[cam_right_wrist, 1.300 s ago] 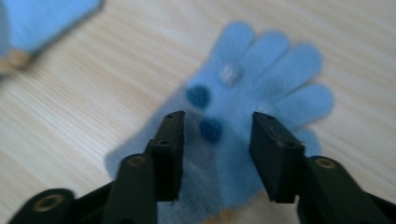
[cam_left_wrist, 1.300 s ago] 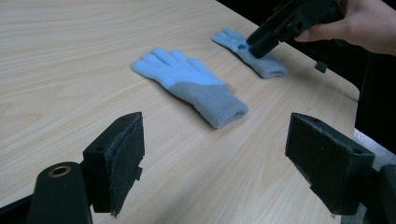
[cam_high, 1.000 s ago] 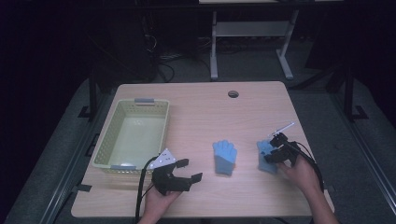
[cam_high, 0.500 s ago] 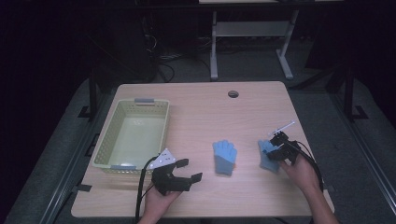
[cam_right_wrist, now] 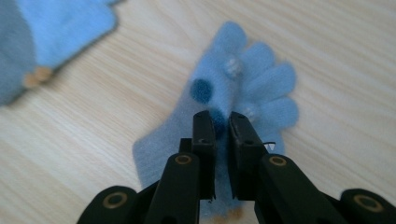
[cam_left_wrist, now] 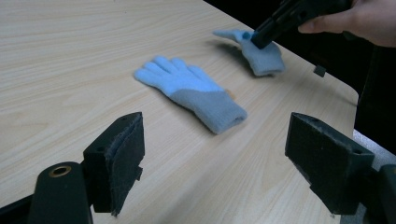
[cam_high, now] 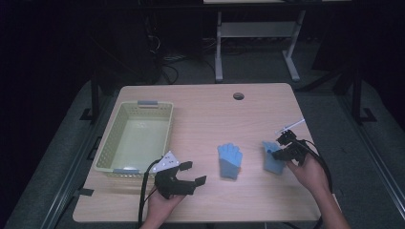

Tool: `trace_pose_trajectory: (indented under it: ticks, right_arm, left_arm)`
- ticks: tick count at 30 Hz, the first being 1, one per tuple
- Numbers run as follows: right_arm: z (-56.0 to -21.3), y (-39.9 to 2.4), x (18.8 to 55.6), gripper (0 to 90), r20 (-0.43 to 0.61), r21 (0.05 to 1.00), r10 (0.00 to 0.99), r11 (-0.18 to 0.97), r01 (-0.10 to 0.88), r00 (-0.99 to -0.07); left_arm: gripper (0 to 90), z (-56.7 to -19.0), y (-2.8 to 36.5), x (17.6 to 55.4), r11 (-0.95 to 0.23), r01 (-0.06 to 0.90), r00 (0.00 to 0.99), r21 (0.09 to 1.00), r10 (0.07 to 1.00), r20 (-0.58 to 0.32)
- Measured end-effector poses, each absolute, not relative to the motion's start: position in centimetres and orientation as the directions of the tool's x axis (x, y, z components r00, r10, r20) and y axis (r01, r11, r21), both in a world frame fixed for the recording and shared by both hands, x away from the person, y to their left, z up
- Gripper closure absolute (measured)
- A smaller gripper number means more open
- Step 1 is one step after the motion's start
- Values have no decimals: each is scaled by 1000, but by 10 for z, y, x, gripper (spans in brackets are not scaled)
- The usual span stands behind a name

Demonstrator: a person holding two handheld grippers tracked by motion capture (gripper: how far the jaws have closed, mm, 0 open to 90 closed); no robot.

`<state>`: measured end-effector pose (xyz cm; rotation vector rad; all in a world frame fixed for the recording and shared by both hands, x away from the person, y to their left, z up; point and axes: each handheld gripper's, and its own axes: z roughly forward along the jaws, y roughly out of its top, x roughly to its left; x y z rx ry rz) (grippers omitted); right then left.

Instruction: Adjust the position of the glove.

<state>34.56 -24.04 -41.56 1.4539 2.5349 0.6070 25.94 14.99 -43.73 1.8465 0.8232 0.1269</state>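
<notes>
Since the earlier frame your right tongs (cam_high: 278, 149) have just been closing, and they now pinch a fold of the right glove (cam_high: 273, 161) at its finger end. The hand itself has hardly shifted. The left tongs (cam_high: 190, 172) have not moved, nor has the middle glove (cam_high: 229, 160).

State now: in the right gripper view the jaws stand nearly together with blue knit gathered between them, so the right tongs (cam_right_wrist: 222, 122) grip the right glove (cam_right_wrist: 254, 88). The left tongs (cam_left_wrist: 215, 154) are wide open and hold nothing; they rest low over the worktop (cam_high: 200, 112).

Position: the right glove lies near the right edge of the worktop, fingers pointing away from you and cuff toward you, so its long axis runs along the tongs. The middle glove (cam_left_wrist: 191, 95) lies flat, apart from it, between your two hands, fingers also away from you. The basket (cam_high: 109, 138) sits at far left, empty, just beyond your left hand (cam_high: 160, 205).

Relation that matters: if the basket is the goal, it lies across the worktop from the gripped glove, past the middle glove. Your left hand is nearer the basket and the middle glove.
</notes>
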Motion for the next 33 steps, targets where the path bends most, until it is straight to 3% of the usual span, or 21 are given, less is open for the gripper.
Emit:
trace_pose_trajectory:
  ticks: [11, 33]
  right_arm:
    - [-386, -214, 343, 826, 54, 478, 813, 489, 729, -580]
    - [-371, -161, 347, 820, 80, 500, 747, 543, 675, -660]
  left_arm:
    - [196, -438, 149, 259, -195, 481, 754, 855, 589, -290]
    - [199, -435, 150, 258, -193, 467, 757, 863, 592, -278]
